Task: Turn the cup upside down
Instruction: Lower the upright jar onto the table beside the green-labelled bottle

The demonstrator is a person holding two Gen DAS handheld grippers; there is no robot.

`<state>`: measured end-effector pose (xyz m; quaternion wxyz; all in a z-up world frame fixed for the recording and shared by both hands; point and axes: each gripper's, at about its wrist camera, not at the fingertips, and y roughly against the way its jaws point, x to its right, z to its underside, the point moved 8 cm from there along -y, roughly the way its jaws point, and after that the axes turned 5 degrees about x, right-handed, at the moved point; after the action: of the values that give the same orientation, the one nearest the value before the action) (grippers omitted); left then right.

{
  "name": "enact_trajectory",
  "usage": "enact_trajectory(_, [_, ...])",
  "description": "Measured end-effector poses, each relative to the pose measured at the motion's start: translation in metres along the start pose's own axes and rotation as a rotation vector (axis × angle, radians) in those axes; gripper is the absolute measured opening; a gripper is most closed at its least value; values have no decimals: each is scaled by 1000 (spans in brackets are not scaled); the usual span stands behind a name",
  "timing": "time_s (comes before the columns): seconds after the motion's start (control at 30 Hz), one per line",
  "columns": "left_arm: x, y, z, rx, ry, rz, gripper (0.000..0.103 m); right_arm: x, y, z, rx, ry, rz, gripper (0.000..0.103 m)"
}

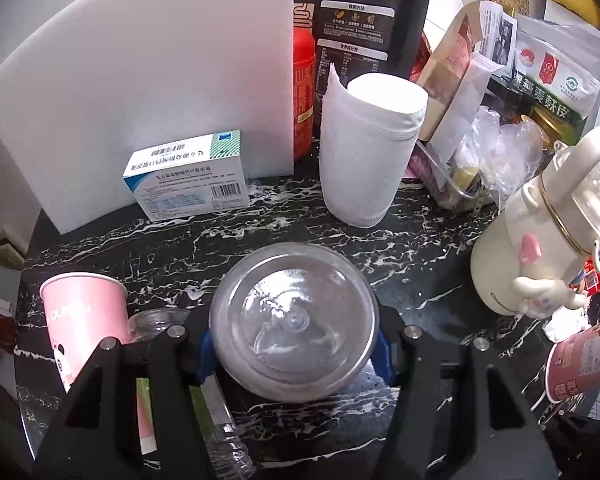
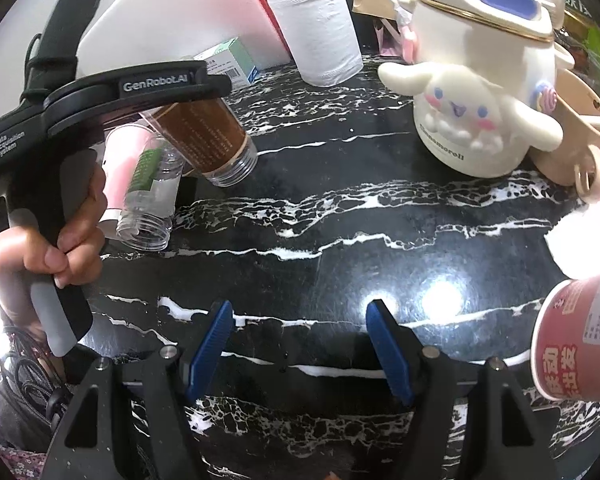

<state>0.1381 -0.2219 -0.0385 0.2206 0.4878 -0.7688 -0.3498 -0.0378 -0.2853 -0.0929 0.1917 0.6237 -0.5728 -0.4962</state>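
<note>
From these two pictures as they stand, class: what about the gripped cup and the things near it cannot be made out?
- Clear cup, left wrist view: its mouth faces away, hidden behind its base.
- Same cup, right wrist view: its top end is covered by the left gripper's body.
- Pink paper cup: its print is partly blocked by a finger.
- Red-print cup: cut off by the frame edge.

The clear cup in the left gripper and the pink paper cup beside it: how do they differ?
The clear cup is see-through with a brown label; the pink paper cup is opaque pink with printing. The clear cup is clamped in the left gripper, tilted, its base toward the left wrist camera; the pink paper cup stands upright on the black marble table, mouth up, untouched. The right gripper holds neither. Both are open, round drinking cups.
</note>
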Motion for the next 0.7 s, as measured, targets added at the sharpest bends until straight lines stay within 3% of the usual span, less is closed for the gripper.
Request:
enact_trajectory(0.2, [-1, 2, 2, -11, 16, 15, 59, 1, 2, 2, 9, 8, 9, 70])
enact_trajectory(0.27, [-2, 2, 3, -27, 16, 3, 63, 1, 3, 2, 13, 11, 11, 70])
enact_trajectory(0.4, [-7, 3, 3, -37, 10, -35, 81, -2, 6, 0, 34, 22, 16, 70])
enact_trajectory(0.7, [-15, 25, -9, 8, 8, -58, 85, -12, 20, -6, 77, 53, 25, 70])
